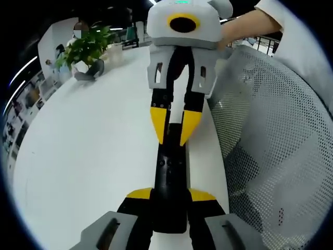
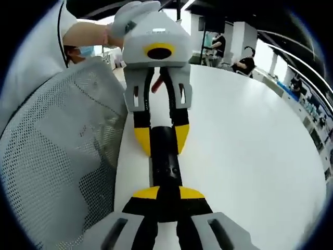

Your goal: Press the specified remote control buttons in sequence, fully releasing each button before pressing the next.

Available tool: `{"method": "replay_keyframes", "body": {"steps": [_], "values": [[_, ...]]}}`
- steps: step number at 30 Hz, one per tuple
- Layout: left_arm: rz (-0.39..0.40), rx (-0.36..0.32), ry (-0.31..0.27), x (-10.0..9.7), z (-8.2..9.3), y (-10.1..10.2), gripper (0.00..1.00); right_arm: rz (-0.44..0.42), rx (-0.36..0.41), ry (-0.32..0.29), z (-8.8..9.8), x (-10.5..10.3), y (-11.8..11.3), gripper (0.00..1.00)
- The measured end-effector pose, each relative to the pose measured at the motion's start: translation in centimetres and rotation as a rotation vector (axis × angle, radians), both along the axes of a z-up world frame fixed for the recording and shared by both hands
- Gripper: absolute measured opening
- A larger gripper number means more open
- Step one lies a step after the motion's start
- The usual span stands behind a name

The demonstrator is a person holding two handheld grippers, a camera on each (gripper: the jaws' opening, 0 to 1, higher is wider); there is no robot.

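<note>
2 grippers on 1 remote, end to end.

My left gripper [image 1: 170, 204] clamps the black remote [image 1: 170, 182] at its near end on the white table [image 1: 88, 156]; my right gripper [image 1: 175, 127] has its yellow tips nearly closed over the far end, beside a mesh chair [image 1: 270, 146].

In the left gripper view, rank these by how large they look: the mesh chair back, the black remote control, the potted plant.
1. Mesh chair back
2. Black remote control
3. Potted plant, though it stands farther away, so true size is unsure.
</note>
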State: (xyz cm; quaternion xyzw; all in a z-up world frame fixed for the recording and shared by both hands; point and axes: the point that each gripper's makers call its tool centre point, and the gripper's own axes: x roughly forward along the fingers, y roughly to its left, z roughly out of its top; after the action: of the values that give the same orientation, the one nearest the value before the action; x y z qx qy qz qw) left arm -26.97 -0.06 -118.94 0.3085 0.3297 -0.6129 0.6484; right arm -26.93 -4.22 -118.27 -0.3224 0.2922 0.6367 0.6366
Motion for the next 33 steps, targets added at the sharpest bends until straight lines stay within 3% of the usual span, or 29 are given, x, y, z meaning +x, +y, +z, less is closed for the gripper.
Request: {"method": "replay_keyframes", "body": {"steps": [2,6,9,11,14,17,20,26,29,31,33], "values": [[-0.001,-0.001,0.0,-0.01,0.0,-0.01,0.24,0.003,-0.024,0.024,-0.11,0.09,0.05,0.08],[-0.001,0.0,0.0,0.0,-0.01,-0.02,0.24,0.063,-0.143,0.034,-0.32,0.13,0.09,0.08],[0.0,0.001,0.001,-0.01,-0.01,-0.03,0.24,0.039,-0.238,0.065,-0.45,0.2,0.23,0.08],[0.0,0.001,0.001,-0.02,-0.01,-0.02,0.24,0.028,-0.261,0.059,-0.35,0.0,0.43,0.08],[0.001,-0.001,0.002,-0.01,-0.01,-0.02,0.24,-0.076,-0.202,0.098,-0.2,0.08,0.38,0.08],[0.004,-0.002,0.001,0.0,-0.01,-0.02,0.24,-0.041,-0.091,0.021,0.09,-0.06,0.33,0.08],[0.007,-0.006,0.001,0.0,0.0,-0.02,0.24,-0.069,-0.019,0.012,0.06,-0.09,0.16,0.08],[0.006,-0.005,0.0,0.02,-0.01,-0.04,0.24,0.012,0.024,-0.026,0.02,-0.18,0.61,0.06],[0.008,-0.007,0.0,0.02,-0.01,-0.04,0.24,-0.01,0.033,0.021,-0.02,0.03,0.74,0.05],[0.01,-0.008,0.0,0.02,-0.01,-0.04,0.24,-0.018,0.001,0.031,-0.1,0.08,0.92,0.05],[0.01,-0.009,0.0,0.01,-0.02,-0.03,0.24,-0.005,-0.088,0.005,-0.29,0.01,0.83,0.05]]}}
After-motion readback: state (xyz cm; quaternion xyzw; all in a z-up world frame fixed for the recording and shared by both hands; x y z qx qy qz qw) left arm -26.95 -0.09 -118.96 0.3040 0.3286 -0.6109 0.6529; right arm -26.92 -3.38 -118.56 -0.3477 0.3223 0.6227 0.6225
